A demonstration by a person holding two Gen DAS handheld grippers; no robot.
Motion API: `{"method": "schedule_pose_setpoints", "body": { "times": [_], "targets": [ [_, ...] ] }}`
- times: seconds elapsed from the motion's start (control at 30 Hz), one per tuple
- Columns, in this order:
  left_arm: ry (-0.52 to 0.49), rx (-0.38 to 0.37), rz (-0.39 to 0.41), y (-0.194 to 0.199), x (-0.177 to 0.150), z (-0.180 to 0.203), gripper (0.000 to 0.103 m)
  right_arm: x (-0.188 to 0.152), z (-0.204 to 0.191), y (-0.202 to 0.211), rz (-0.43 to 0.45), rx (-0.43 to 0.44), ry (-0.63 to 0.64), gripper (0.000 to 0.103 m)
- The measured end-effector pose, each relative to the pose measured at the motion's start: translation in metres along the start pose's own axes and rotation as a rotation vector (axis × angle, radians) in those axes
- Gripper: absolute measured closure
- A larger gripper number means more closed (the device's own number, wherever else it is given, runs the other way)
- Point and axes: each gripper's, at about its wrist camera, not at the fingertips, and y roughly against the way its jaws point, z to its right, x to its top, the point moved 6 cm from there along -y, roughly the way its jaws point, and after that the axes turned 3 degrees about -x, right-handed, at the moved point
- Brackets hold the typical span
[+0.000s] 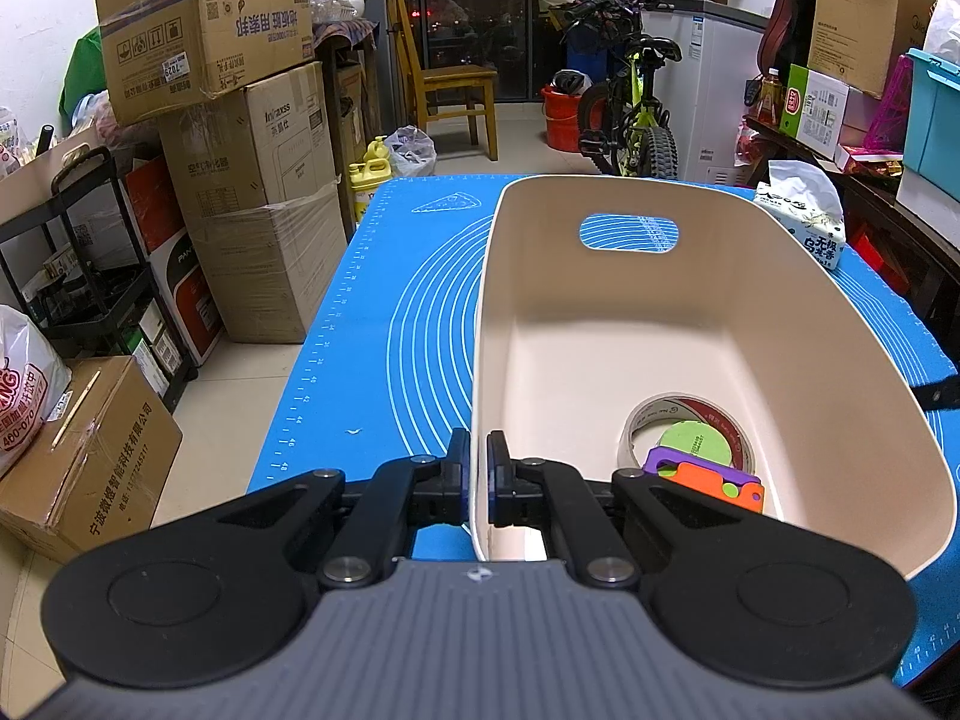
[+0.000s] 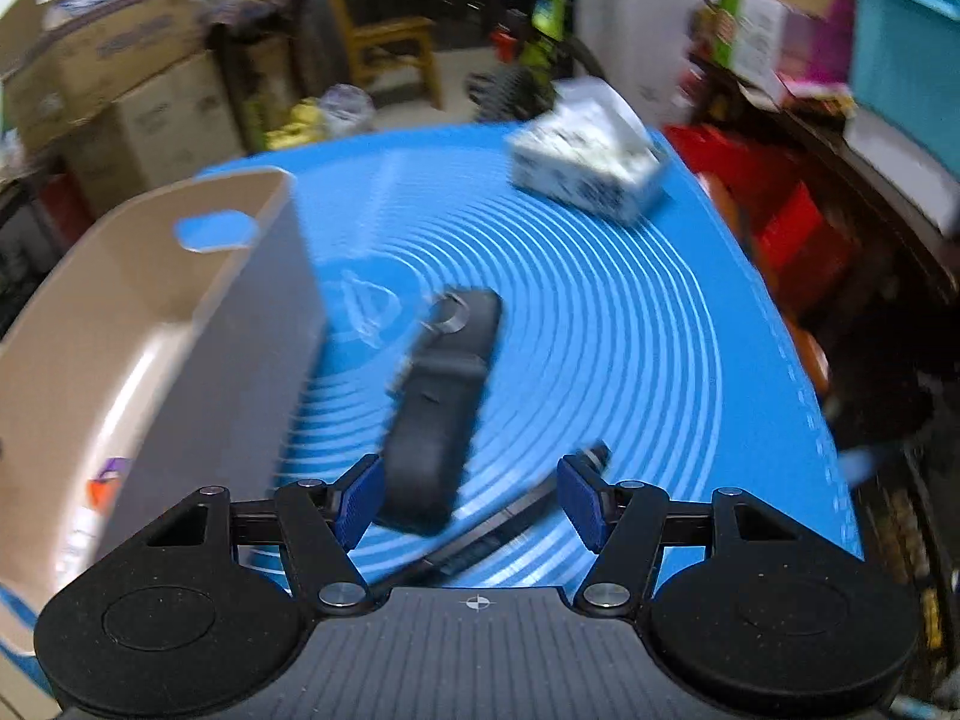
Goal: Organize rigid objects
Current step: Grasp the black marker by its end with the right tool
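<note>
A cream plastic bin (image 1: 780, 276) stands on the blue mat (image 1: 384, 324). My left gripper (image 1: 480, 474) is shut on the bin's near left rim, one finger on each side of the wall. Inside the bin lie a tape roll (image 1: 720, 414), a green disc (image 1: 693, 441) and a purple and orange toy (image 1: 714, 480). In the blurred right wrist view, my right gripper (image 2: 474, 498) is open above a black oblong object (image 2: 438, 408) lying on the mat (image 2: 630, 330). The object's near end sits beside the left pad without touching it. A thin dark tool (image 2: 510, 516) lies across under the right finger. The bin (image 2: 240, 312) is to the left.
A tissue pack (image 1: 804, 210) (image 2: 591, 165) sits at the mat's far right corner. Stacked cardboard boxes (image 1: 240, 138) and a black cart (image 1: 90, 276) stand left of the table. A dark shelf with boxes (image 1: 852, 102) runs along the right; a chair and bicycle stand behind.
</note>
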Motion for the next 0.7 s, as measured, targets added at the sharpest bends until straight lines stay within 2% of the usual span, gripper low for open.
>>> {"method": "schedule_pose_setpoints", "body": {
  "times": [0.2,0.47,0.57,0.6,0.7],
  "targets": [
    [0.0,0.0,0.0,0.0,0.0,0.0,0.097,-0.012,0.011,-0.024,-0.026,-0.075,-0.025,0.033],
    [0.0,0.0,0.0,0.0,0.0,0.0,0.097,-0.017,0.015,-0.048,-0.074,-0.112,-0.09,0.038],
    [0.0,0.0,0.0,0.0,0.0,0.0,0.097,-0.018,0.011,-0.052,-0.08,-0.143,-0.088,0.044],
    [0.0,0.001,0.0,0.0,0.0,0.0,0.097,-0.019,0.01,-0.053,-0.08,-0.158,-0.079,0.051],
    [0.001,0.0,0.0,0.0,0.0,0.0,0.097,-0.021,0.006,-0.052,-0.063,-0.184,-0.081,0.058]
  ]
}}
